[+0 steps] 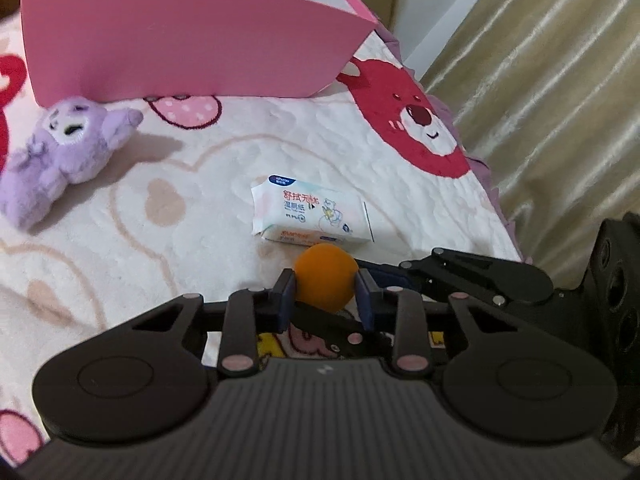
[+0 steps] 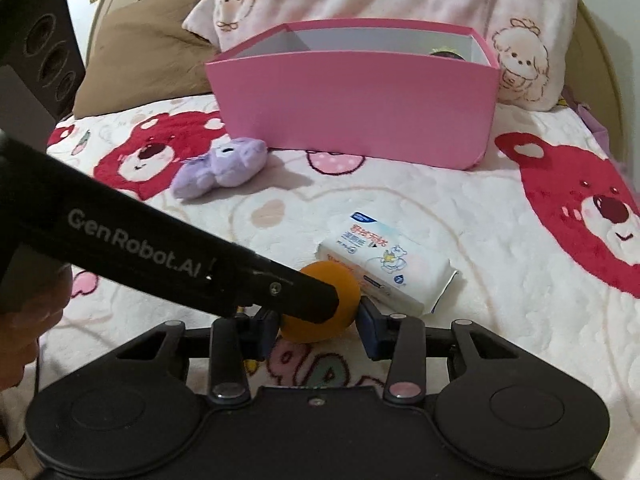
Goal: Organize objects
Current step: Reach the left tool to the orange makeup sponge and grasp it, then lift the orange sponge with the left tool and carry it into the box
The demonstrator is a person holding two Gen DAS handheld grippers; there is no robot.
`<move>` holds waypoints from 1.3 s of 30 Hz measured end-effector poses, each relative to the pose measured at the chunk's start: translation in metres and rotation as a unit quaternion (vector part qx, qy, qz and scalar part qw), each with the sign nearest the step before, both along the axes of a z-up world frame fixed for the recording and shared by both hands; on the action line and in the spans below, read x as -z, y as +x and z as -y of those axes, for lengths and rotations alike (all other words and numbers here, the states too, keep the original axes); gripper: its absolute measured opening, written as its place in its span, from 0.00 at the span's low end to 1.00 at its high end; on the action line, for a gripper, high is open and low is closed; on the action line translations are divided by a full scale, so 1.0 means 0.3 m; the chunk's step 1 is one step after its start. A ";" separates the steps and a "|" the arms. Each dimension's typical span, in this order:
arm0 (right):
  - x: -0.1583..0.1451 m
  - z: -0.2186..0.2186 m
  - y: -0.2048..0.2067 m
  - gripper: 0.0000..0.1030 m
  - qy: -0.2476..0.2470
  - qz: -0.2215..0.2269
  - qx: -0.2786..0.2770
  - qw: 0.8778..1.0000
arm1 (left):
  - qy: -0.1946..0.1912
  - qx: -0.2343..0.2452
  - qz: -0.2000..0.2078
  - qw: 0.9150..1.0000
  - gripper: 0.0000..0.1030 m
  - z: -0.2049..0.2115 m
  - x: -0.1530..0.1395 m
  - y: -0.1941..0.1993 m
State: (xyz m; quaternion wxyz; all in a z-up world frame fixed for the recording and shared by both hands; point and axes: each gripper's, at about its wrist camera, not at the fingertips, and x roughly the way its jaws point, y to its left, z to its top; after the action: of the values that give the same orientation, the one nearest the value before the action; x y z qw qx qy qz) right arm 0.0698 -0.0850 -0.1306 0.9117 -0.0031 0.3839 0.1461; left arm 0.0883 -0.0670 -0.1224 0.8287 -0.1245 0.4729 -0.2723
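Observation:
An orange ball (image 1: 326,280) rests on the bear-print blanket (image 1: 200,208). My left gripper (image 1: 326,284) is shut on it, with a blue pad pressed against each side. In the right wrist view the same ball (image 2: 344,320) sits between the pads of my right gripper (image 2: 320,320), which touch its two sides. The left gripper's black arm (image 2: 180,256) crosses over the ball from the left and hides part of it. A white pack of wet wipes (image 1: 308,216) (image 2: 384,268) lies just beyond the ball.
A pink open box (image 1: 180,48) (image 2: 352,96) stands at the back with something dark inside. A purple plush toy (image 1: 68,148) (image 2: 224,164) lies in front of it on the left. A beige curtain (image 1: 540,80) hangs past the bed's right edge. Pillows (image 2: 140,52) lie behind the box.

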 end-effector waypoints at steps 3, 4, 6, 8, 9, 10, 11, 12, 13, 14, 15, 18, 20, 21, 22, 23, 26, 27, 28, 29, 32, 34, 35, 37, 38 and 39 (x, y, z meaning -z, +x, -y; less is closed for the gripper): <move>-0.030 -0.007 -0.004 0.45 0.002 -0.002 -0.022 1.000 | 0.020 0.012 0.009 1.000 0.30 -0.005 -0.042 -0.012; -0.045 -0.011 -0.006 0.45 -0.004 0.001 -0.032 0.999 | 0.019 0.013 0.009 1.000 0.30 -0.011 -0.057 -0.015; -0.085 -0.015 -0.009 0.45 -0.011 0.007 -0.047 0.999 | 0.020 0.017 0.016 1.000 0.30 -0.015 -0.096 -0.023; -0.122 -0.013 -0.008 0.45 -0.007 0.006 -0.053 0.999 | 0.023 0.016 0.015 0.999 0.30 -0.016 -0.136 -0.026; -0.143 -0.012 -0.009 0.45 -0.005 0.008 -0.055 0.998 | 0.025 0.016 0.017 0.999 0.30 -0.015 -0.163 -0.028; -0.165 -0.011 -0.009 0.45 -0.005 0.010 -0.059 0.998 | 0.028 0.015 0.020 0.999 0.30 -0.014 -0.186 -0.030; -0.189 -0.013 -0.008 0.45 -0.008 0.012 -0.063 0.998 | 0.031 0.015 0.023 0.999 0.30 -0.012 -0.211 -0.033; -0.219 -0.015 -0.007 0.45 -0.012 0.018 -0.068 0.997 | 0.034 0.016 0.029 0.999 0.30 -0.010 -0.239 -0.036; -0.244 -0.016 -0.007 0.45 -0.014 0.022 -0.071 0.997 | 0.037 0.016 0.037 0.999 0.30 -0.009 -0.268 -0.038; -0.272 -0.016 -0.002 0.45 -0.015 0.025 -0.073 0.997 | 0.038 0.014 0.042 0.998 0.30 -0.010 -0.297 -0.039; -0.304 -0.015 0.005 0.45 -0.014 0.029 -0.074 0.997 | 0.035 0.008 0.047 0.998 0.30 -0.014 -0.332 -0.037; -0.394 -0.020 0.022 0.45 -0.020 0.047 -0.084 0.995 | 0.040 0.001 0.070 0.997 0.30 -0.021 -0.425 -0.035; -0.446 -0.028 0.040 0.45 -0.028 0.055 -0.094 0.994 | 0.045 -0.005 0.079 0.996 0.30 -0.027 -0.483 -0.029; -0.468 -0.029 0.051 0.45 -0.024 0.055 -0.099 0.993 | 0.049 -0.009 0.073 0.996 0.30 -0.030 -0.510 -0.020; -0.482 -0.025 0.061 0.45 -0.013 0.052 -0.103 0.993 | 0.052 -0.011 0.064 0.996 0.30 -0.034 -0.530 -0.010; -0.492 -0.019 0.068 0.45 -0.002 0.051 -0.105 0.993 | 0.056 -0.013 0.060 0.997 0.31 -0.039 -0.549 -0.001; -0.521 -0.009 0.093 0.45 0.022 0.053 -0.109 0.992 | 0.059 -0.015 0.060 0.996 0.31 -0.055 -0.590 0.018; -0.530 -0.007 0.105 0.45 0.030 0.050 -0.109 0.992 | 0.062 -0.015 0.061 0.996 0.31 -0.062 -0.603 0.022; -0.540 -0.004 0.119 0.45 0.038 0.046 -0.108 0.992 | 0.064 -0.016 0.063 0.996 0.30 -0.065 -0.614 0.026; -0.553 -0.003 0.136 0.45 0.043 0.042 -0.109 0.992 | 0.064 -0.018 0.065 0.996 0.30 -0.072 -0.628 0.036; -0.604 -0.015 0.193 0.45 0.039 0.032 -0.116 0.992 | 0.056 -0.025 0.065 0.996 0.30 -0.093 -0.666 0.081; -0.645 -0.019 0.242 0.45 0.041 0.020 -0.118 0.992 | 0.052 -0.028 0.070 0.996 0.30 -0.110 -0.701 0.111; -0.667 -0.021 0.264 0.45 0.039 0.016 -0.119 0.992 | 0.050 -0.028 0.076 0.995 0.30 -0.115 -0.718 0.127; -0.712 -0.035 0.314 0.45 0.025 0.013 -0.124 0.992 | 0.034 -0.039 0.073 0.996 0.30 -0.142 -0.746 0.173; -0.734 -0.045 0.347 0.45 0.016 0.008 -0.125 0.992 | 0.028 -0.046 0.067 0.996 0.30 -0.153 -0.757 0.198; -0.751 -0.053 0.380 0.45 0.011 -0.003 -0.125 0.992 | 0.020 -0.055 0.057 0.997 0.30 -0.167 -0.766 0.231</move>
State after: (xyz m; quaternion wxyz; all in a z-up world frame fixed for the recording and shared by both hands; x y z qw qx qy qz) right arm 0.1839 -0.0692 0.0948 0.8850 -0.0402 0.3818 0.2635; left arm 0.1575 -0.0170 0.1076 0.8705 -0.1175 0.4225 -0.2234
